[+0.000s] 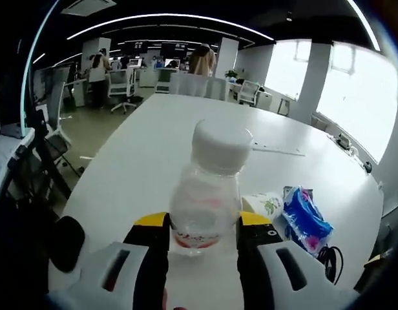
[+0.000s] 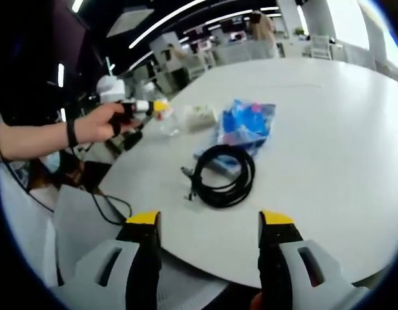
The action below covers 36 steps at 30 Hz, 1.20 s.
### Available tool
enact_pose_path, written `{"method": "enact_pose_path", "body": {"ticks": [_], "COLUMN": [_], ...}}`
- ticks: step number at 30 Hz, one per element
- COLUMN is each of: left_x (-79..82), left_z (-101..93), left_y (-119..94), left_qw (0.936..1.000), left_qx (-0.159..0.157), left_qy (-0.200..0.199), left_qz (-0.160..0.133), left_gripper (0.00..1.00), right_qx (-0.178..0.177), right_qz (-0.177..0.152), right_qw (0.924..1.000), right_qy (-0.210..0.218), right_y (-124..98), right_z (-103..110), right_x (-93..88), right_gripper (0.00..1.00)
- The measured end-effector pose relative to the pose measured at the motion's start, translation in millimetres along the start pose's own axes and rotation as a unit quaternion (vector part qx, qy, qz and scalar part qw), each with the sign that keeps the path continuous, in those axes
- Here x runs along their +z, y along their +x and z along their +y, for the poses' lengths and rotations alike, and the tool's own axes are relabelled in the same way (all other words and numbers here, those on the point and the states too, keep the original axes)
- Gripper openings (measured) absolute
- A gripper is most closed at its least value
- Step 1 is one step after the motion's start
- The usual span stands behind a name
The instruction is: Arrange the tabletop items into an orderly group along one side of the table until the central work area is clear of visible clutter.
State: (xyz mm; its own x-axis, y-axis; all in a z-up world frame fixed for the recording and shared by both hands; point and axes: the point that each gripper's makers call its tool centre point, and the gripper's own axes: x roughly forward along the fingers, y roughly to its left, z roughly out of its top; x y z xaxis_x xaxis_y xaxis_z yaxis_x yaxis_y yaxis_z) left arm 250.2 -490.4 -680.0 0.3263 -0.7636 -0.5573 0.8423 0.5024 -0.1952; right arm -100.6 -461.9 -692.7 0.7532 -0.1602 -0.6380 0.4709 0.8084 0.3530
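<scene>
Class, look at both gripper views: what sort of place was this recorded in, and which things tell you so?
Most likely an open-plan office or meeting area. A large white table stands in the foreground, swivel office chairs and desks with screens sit behind it, and long strip lights run across a dark ceiling beside big windows.

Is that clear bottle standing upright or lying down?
Upright: the bottle stands between the left gripper jaws with its white cap on top.

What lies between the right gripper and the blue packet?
In the right gripper view, a coiled black cable lies between the right gripper and the blue packet.
</scene>
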Motion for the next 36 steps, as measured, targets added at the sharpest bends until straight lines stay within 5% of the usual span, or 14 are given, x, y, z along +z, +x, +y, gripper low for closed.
{"method": "enact_pose_path", "body": {"ticks": [14, 36], "left_x": [-9.2, -97.2], "left_z": [-7.1, -0.6], "left_y": [-35, -116], "left_qw": [0.9996, 0.9990], "left_qx": [-0.008, -0.009], "left_qy": [-0.023, -0.035], "left_qz": [-0.016, 0.025], "left_gripper": [0.40, 0.40], "right_qx": [0.011, 0.040], "right_qz": [-0.005, 0.014], "right_qw": [0.9999, 0.9989], "right_qy": [0.002, -0.021], "right_y": [4, 23], "right_z": [4, 4], "right_x": [1.1, 2.7], "right_gripper": [0.59, 0.59]}}
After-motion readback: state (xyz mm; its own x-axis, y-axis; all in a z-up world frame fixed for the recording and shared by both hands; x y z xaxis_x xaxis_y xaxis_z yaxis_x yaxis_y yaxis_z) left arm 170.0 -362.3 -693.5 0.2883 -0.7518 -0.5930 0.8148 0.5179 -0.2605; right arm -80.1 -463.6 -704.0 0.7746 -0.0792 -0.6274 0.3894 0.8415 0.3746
